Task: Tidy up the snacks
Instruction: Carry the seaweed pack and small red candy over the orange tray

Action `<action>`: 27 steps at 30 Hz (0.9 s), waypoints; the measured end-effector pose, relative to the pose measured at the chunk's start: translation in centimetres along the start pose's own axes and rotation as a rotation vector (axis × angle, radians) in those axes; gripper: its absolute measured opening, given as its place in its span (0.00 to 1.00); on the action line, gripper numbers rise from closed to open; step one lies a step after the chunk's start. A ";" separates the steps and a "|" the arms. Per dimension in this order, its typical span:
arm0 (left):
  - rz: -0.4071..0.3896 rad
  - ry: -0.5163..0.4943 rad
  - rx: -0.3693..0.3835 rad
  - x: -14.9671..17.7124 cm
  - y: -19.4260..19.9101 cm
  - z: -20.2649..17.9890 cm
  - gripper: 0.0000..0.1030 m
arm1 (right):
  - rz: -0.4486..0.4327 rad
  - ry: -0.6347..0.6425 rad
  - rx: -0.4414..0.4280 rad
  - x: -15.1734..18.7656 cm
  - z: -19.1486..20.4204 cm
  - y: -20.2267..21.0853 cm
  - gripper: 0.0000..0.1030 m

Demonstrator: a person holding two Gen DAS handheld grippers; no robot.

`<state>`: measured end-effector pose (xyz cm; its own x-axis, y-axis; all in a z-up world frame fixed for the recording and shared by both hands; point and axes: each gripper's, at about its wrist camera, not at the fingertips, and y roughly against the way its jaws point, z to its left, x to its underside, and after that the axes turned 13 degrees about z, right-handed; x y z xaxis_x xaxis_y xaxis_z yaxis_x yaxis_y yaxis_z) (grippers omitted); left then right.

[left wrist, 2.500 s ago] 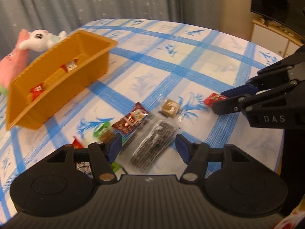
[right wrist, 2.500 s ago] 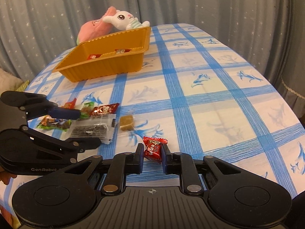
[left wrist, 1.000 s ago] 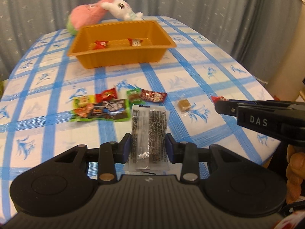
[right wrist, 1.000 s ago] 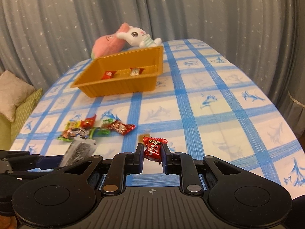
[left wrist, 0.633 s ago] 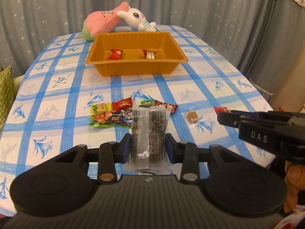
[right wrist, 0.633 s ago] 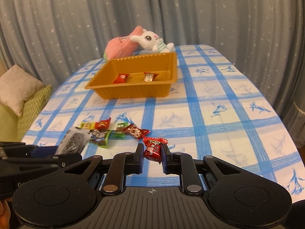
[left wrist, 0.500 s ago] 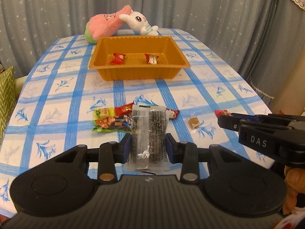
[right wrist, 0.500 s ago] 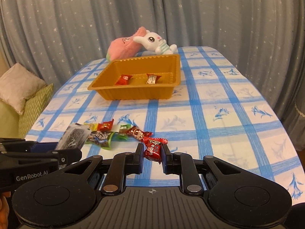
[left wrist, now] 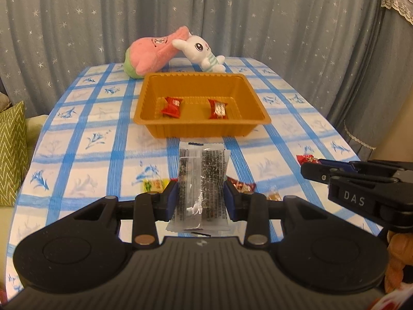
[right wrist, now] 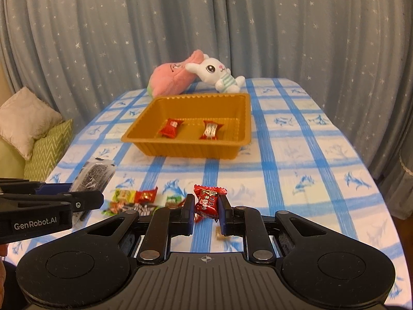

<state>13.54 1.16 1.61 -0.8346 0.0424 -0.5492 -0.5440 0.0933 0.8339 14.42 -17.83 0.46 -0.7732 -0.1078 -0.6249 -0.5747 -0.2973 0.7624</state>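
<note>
My left gripper [left wrist: 200, 201] is shut on a clear packet of dark seaweed snack [left wrist: 201, 178], held above the table. My right gripper [right wrist: 206, 210] is shut on a red wrapped candy [right wrist: 208, 199], also lifted. The orange tray [left wrist: 155, 126] stands further back on the checked table and holds two red candies [left wrist: 171, 106] [left wrist: 217, 108]. Several loose snacks [right wrist: 135, 201] lie on the cloth below the grippers, among them a small brown caramel [left wrist: 274, 195]. In the left wrist view the right gripper [left wrist: 309, 168] shows at the right edge; in the right wrist view the left gripper [right wrist: 85, 193] shows at the left.
A pink plush [left wrist: 149, 54] and a white rabbit plush [left wrist: 201, 51] lie behind the tray at the table's far edge. Grey starred curtains hang behind. A green cushion [left wrist: 11, 152] and a beige pillow [right wrist: 24, 121] sit left of the table.
Both grippers have risen with their snacks and now face the tray more squarely; the table and loose snacks have dropped lower in both views.
</note>
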 end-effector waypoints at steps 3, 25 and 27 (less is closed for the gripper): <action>-0.006 0.014 0.004 -1.2 -0.3 0.6 0.33 | -0.005 0.017 -0.002 -1.4 0.0 -0.3 0.18; -0.061 0.023 0.016 -13.1 -4.3 3.6 0.33 | -0.025 0.052 0.017 -14.2 -1.9 -6.3 0.18; -0.054 0.023 0.016 -13.9 -5.2 3.9 0.33 | -0.019 0.055 0.020 -15.0 -2.0 -7.2 0.18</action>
<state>28.36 3.99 4.70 -0.8062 0.0137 -0.5914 -0.5866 0.1109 0.8022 30.71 -16.00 3.95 -0.7464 -0.1545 -0.6473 -0.5949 -0.2810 0.7531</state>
